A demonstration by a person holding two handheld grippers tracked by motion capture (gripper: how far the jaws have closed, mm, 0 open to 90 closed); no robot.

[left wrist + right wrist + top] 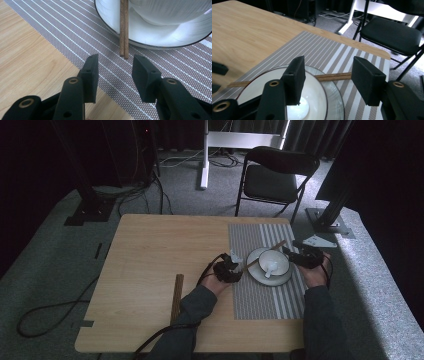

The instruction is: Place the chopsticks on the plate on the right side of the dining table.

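Flanking unmarked chopsticks [124, 30], jaws apart

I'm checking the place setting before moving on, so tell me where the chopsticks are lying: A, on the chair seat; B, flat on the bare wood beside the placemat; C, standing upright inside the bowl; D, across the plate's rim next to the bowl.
D: the chopsticks lie across the rim of the plate beside the bowl, their near ends over the placemat ahead of the open left claw.

Placemat [267, 295] is lying on the table's [150, 260] right half, plate [260, 276] sitting on it, bowl [274, 261] on plate. Chopsticks [267, 251] are resting across the plate behind the bowl. Chair [277, 175] is standing behind the table.
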